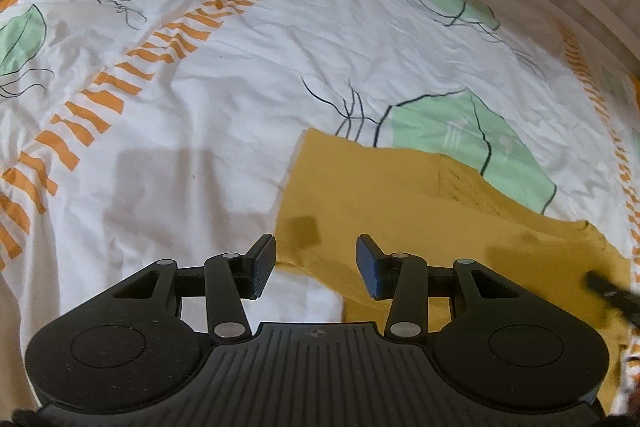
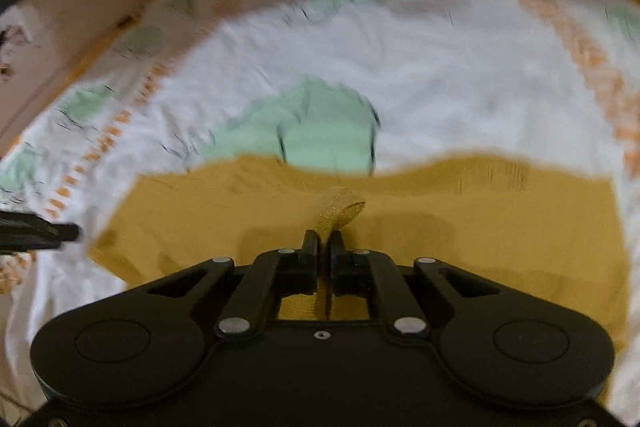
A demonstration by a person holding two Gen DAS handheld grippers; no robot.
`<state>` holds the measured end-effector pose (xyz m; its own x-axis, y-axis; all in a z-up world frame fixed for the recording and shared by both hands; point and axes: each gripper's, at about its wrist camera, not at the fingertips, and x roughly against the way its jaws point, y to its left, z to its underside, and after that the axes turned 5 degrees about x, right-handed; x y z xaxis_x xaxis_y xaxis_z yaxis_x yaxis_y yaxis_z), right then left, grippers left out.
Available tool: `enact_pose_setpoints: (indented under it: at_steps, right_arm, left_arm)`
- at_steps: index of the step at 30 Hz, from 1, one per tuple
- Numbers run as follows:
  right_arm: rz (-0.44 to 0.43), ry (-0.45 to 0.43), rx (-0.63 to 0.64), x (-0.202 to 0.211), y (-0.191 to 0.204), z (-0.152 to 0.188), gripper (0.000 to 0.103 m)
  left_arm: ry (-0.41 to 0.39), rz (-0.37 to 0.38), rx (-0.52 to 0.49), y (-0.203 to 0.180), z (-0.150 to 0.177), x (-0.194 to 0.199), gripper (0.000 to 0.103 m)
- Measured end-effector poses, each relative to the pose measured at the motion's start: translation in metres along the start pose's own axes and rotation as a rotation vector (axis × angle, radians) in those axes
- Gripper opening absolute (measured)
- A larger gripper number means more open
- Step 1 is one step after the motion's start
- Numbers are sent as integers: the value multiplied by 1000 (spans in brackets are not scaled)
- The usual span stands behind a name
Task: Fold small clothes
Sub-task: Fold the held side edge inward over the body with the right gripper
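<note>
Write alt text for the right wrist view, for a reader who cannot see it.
The black right claw is shut on a raised fold of a mustard-yellow cloth garment, pinching it up from the rest, which lies flat. Beneath it is a white bedsheet with green leaf prints and orange striped bands; the picture is motion-blurred. The tip of the other claw shows at the left edge.

Bedsheet [image 1: 200, 99] lies bare and passable left of the mustard garment [image 1: 380, 195].

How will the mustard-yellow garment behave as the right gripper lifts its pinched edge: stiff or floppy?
Probably floppy: the yellow garment puckers into a soft ridge at the shut right gripper. Likely light, since it lies thin on the bedsheet. It may sag while the left gripper stands open.
</note>
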<state>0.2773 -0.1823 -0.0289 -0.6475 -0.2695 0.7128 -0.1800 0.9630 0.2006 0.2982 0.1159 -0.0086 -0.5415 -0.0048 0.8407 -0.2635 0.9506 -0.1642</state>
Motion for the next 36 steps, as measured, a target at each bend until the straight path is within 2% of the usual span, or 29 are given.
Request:
enact_pose_setpoints:
  at_steps: [3, 7, 13, 22, 26, 27, 29, 33, 36]
  right_arm:
    - [50, -54, 33, 31, -10, -18, 11]
    - [167, -44, 6, 43, -47, -27, 11]
    - [271, 26, -75, 26, -94, -11, 11]
    - [345, 108, -134, 1, -126, 19, 11]
    - [379, 144, -107, -14, -129, 32, 14]
    - [399, 143, -84, -15, -127, 34, 16]
    - [435, 133, -43, -17, -124, 39, 30]
    - [439, 97, -40, -14, -125, 47, 37]
    - [459, 63, -28, -12, -126, 52, 48]
  left_arm:
    - [-4, -12, 0, 3, -1, -1, 43]
    - [10, -3, -9, 0, -1, -4, 43]
    - [18, -1, -57, -9, 5, -8, 43]
    - [45, 0, -143, -27, 15, -16, 43]
    - [54, 9, -160, -32, 18, -19, 43]
    - [59, 11, -158, -32, 19, -20, 43]
    - [71, 16, -149, -31, 20, -23, 43]
    - [96, 27, -134, -29, 22, -29, 43]
    - [112, 33, -132, -29, 26, -34, 43]
